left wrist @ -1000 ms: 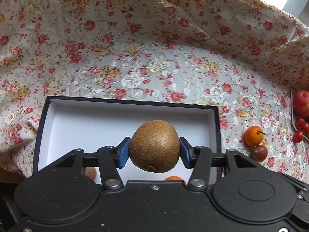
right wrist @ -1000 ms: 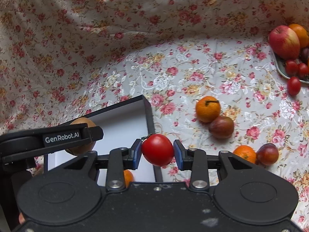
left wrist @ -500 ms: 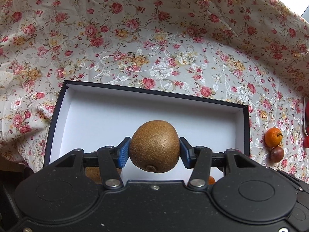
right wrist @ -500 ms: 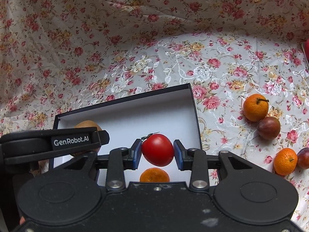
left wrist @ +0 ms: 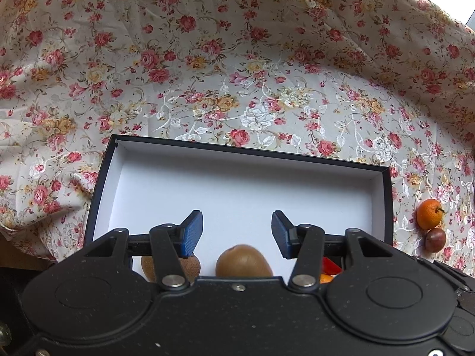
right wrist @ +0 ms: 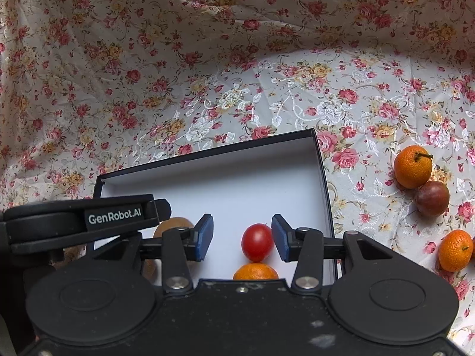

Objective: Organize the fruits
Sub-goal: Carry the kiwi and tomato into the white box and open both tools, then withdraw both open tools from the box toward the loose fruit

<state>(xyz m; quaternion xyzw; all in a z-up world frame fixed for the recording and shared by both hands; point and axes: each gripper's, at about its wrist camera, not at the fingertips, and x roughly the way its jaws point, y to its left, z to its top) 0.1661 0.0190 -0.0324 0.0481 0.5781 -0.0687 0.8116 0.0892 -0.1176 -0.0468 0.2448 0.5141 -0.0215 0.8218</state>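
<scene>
Now both grippers hang over the box (left wrist: 383, 207), a shallow black-rimmed tray with a white inside, sitting on the flowered cloth (left wrist: 237, 59). The left gripper (left wrist: 237, 231) has its jaws wide apart, nothing between the blue pads. Just below them a brown kiwi (left wrist: 243, 259) sits on the white floor, and there's a second kiwi (left wrist: 194, 267) at its left, half hidden behind the finger linkage. Over to the right gripper (right wrist: 242, 237): jaws apart too, and a red tomato (right wrist: 257, 241) lies in the box beneath the gap, closer to the right pad; whether it touches that pad I cannot tell. An orange mandarin (right wrist: 256, 271) sits right against the tomato on the near side, partly hidden by the gripper body. Outside the box, off to the right on the cloth, a mandarin with a stem (right wrist: 412, 170) touches a dark purple fruit (right wrist: 432, 198), and another mandarin (right wrist: 455, 250) lies nearer the edge.
</scene>
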